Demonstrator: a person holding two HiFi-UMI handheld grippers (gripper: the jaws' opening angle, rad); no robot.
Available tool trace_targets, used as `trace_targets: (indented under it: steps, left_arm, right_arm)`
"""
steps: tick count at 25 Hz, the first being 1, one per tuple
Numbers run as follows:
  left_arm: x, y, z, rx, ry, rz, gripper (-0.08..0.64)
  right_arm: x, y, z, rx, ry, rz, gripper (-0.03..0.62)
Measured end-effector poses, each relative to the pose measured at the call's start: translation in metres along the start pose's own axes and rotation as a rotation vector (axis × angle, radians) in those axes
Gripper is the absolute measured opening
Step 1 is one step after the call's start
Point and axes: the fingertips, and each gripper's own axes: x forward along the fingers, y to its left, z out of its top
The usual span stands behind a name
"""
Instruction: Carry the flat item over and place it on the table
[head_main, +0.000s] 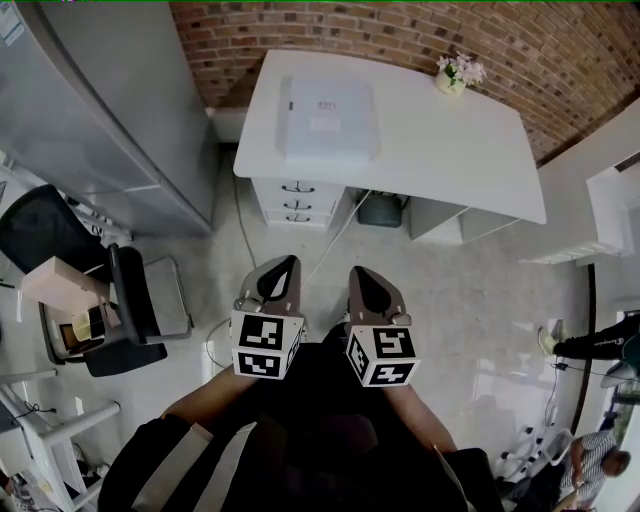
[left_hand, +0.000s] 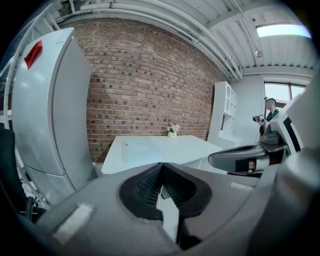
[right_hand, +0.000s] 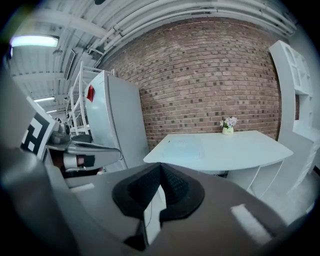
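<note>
L gripper: grey two-jaw left gripper (head_main: 288, 262) sits low-centre in head view, held out in front of the person's body and aimed twd the bench. In left gripper view, gripper (left_hand: 161, 169) has its black ribbed pads pressed together, clenched on nothing.
R gripper: grey two-jaw right gripper (head_main: 360, 271) is just beside the L one, roughly parallel, not touching it. In right gripper view, gripper (right_hand: 160, 168) has its jaws closed tight w/ nothing btwn them.
Marker cubes: one black-and-white square-marker cube at each gripper's rear, L cube (head_main: 266, 346) and R cube (head_main: 382, 357), over the person's forearms.
Task item: flat pale rectangular sheet-like item (head_main: 328, 118) lies flat on the left part of the bench top, well apart from both grippers. It also shows ahead in left gripper view, item (left_hand: 140, 148), and in right gripper view, item (right_hand: 184, 148).
Bench: white curved-edge bench (head_main: 450, 140) stands against a red-brown brick wall (head_main: 350, 30), w/ a white drawer stack (head_main: 297, 203) under its left side.
Vase: small white vase w/ pale flowers (head_main: 452, 78) is on the bench's far right corner by the wall, well apart from the flat item.
Beside bench: tall grey metal cabinet (head_main: 120, 100) at left. A red tag (left_hand: 33, 52) shows on its upper front in left gripper view.
Floor: black office chair (head_main: 120, 320) at left. A dark bin (head_main: 380, 210) sits under the bench, next to the drawers.
</note>
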Motion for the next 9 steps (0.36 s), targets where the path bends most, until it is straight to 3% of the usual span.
trace_targets:
  steps: [9]
  left_arm:
    - [0.0024, -0.0033, 0.0039, -0.003, -0.007, -0.002, 0.003]
  right_arm:
    - [-0.0014, -0.0038, 0.0035, -0.008, -0.003, -0.003, 0.0]
